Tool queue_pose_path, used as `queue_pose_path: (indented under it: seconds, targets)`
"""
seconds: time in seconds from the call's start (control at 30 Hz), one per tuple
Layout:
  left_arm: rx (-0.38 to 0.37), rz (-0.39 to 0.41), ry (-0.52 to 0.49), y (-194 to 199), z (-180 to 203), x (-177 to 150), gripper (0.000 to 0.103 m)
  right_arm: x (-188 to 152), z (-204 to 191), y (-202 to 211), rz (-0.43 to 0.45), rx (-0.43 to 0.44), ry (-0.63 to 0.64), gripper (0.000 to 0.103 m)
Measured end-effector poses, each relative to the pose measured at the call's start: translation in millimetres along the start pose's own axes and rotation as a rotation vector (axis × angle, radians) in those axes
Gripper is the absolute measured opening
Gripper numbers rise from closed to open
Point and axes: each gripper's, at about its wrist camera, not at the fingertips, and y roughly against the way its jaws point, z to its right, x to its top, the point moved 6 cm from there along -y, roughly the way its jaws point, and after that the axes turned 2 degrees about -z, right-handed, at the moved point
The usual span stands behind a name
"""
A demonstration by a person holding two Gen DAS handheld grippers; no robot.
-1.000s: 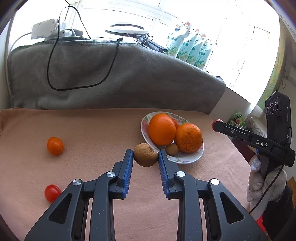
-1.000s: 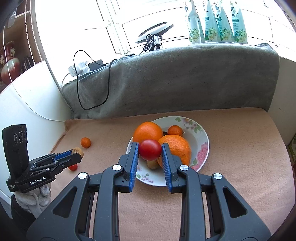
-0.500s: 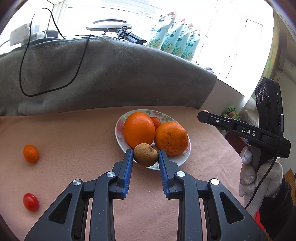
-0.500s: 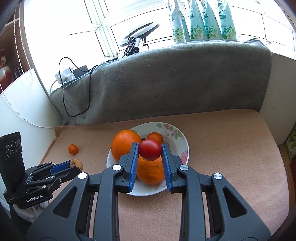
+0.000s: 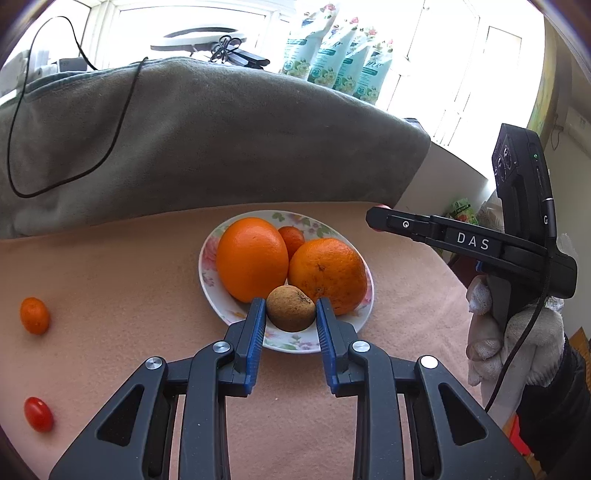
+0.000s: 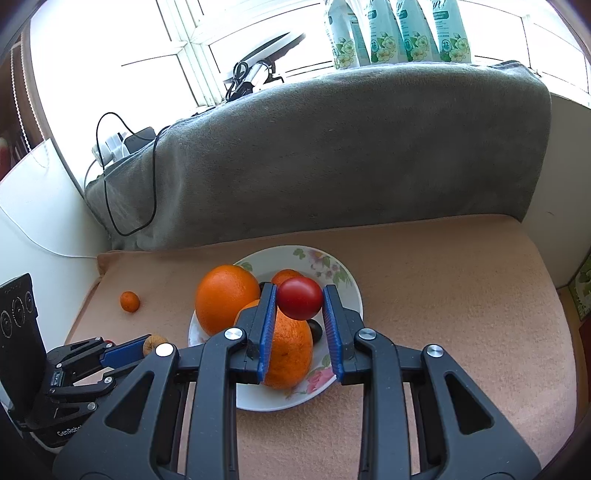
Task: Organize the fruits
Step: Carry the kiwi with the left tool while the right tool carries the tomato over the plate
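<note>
A floral plate (image 5: 360,271) (image 6: 341,275) on the peach cloth holds two large oranges (image 5: 252,258) (image 5: 328,269) and a small orange fruit (image 5: 292,238). My left gripper (image 5: 291,308) is shut on a brown round fruit (image 5: 291,308) over the plate's near rim. My right gripper (image 6: 300,298) is shut on a red tomato (image 6: 300,298) above the plate, over one large orange (image 6: 291,350). A dark small fruit (image 6: 316,328) lies in the plate. On the cloth at the left lie a small orange fruit (image 5: 34,315) (image 6: 129,301) and a red cherry tomato (image 5: 38,413).
A grey blanket (image 5: 221,147) covers the raised back, with a black cable (image 5: 14,166) hanging over it. Green-white pouches (image 6: 399,33) and a ring lamp (image 5: 199,37) stand on the window sill. A gloved hand (image 5: 517,339) holds the right gripper's handle.
Both grippers have moved toward the plate with their fruits still held. The plate now sits centred and closer in both views; the loose fruits have slid to the left edge.
</note>
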Motion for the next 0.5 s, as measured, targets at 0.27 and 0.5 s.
queue_pose_path:
  seconds: [0.27, 0.5]
  targets:
    - [0.001, -0.028, -0.011, -16, 4, -1, 0.026, 4, 10, -15, -0.042, 0.014, -0.012, 0.026]
    - [0.011, -0.045, -0.010, -26, 4, 0, 0.026, 6, 12, -32, -0.072, 0.024, -0.029, 0.026]
